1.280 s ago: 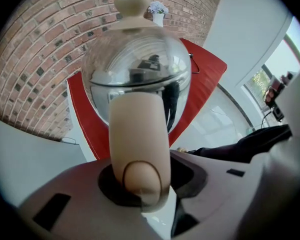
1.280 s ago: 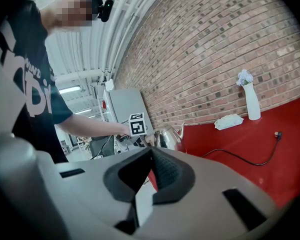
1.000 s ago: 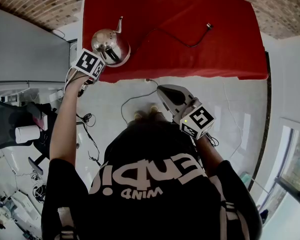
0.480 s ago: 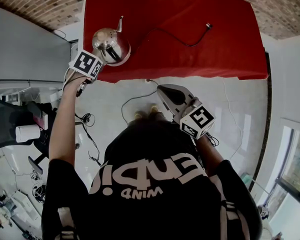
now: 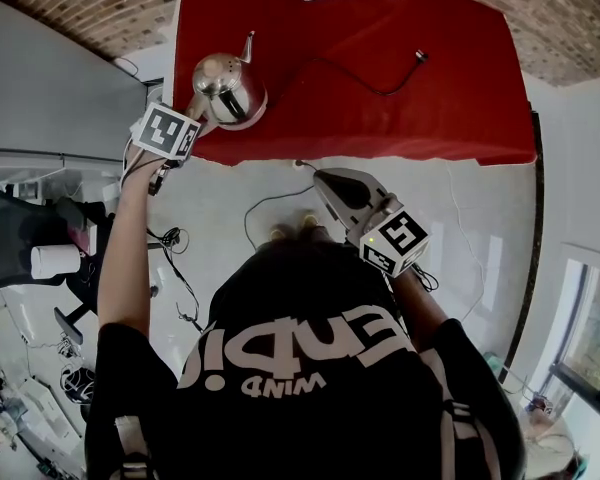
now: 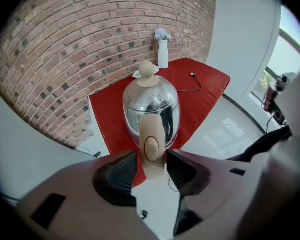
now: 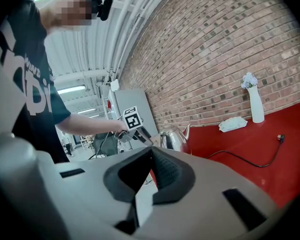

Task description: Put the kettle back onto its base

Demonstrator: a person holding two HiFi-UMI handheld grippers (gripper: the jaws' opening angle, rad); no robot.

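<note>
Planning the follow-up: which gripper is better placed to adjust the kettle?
Left. The left gripper, jaws open, flanks the kettle handle; the right gripper, shut, sits back over the floor, off the table.

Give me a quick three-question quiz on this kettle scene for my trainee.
1. True or false: the kettle stands on the red table.
2. What is between the jaws of the left gripper? A) the kettle's handle B) a spoon C) nothing
3. Fill in: the white vase stands in front of a ___ wall.
Key: 1 true; 2 A; 3 brick.
</note>
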